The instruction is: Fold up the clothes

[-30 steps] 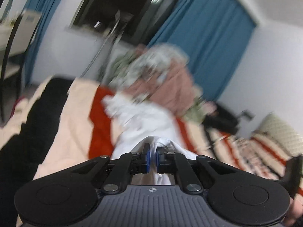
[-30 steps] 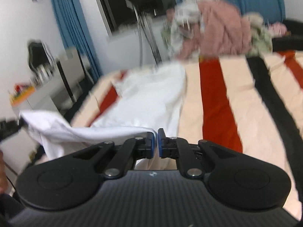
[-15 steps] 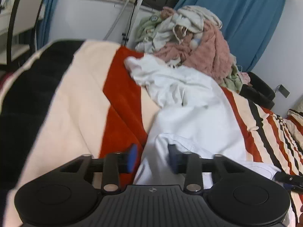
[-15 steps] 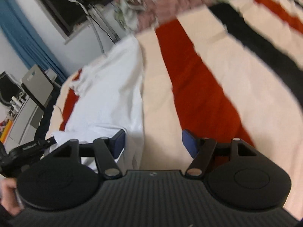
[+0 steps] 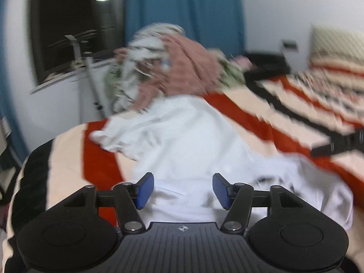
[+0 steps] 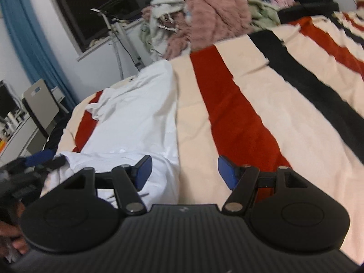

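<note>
left tongs (image 5: 183,191): were pinched on cloth, now wide, holding nothing. white garment (image 5: 188,141): released, lies lengthwise on the striped bed (image 6: 238,104), ahead of left tongs. right tongs (image 6: 184,173): likewise let go, wide, straddling its near edge. judged: garment laid out, regrasp next.

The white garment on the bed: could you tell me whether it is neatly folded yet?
Not yet. The white garment lies loosely along the striped blanket, with one end rumpled and bunched. Both hand-held grippers are open.

white garment (image 6: 138,116), red, cream and black striped blanket (image 6: 261,104), pink heap (image 6: 213,16), blue curtains (image 5: 182,11)
</note>
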### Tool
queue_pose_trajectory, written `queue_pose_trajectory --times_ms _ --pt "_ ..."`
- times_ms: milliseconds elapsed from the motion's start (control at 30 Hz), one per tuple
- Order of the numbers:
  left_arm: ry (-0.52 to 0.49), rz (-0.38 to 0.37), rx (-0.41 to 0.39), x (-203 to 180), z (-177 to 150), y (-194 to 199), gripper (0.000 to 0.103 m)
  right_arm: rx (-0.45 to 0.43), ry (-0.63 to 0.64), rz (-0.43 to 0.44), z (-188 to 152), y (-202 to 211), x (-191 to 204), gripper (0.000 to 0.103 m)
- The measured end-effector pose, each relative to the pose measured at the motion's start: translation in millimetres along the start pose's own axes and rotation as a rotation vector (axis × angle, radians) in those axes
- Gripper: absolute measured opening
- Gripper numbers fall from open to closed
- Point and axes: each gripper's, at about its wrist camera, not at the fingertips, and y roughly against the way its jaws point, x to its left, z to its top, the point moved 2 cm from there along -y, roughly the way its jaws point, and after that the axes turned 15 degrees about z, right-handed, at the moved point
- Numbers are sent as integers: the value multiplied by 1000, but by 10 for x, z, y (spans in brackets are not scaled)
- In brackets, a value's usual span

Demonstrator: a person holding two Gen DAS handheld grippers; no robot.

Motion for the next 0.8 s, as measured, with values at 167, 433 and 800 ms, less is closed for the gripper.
queue_pose_trajectory --times_ms 167,433,800 --pt "-202 44 -18 -346 -144 -225 50 7 -51 -19 -41 -13 -82 67" --pt "-230 102 -123 -404 -156 -150 3 -13 6 -2 -92 -47 13 67" --pt "239 -86 -296 255 274 1030 3 -158 469 204 -217 164 888 67"
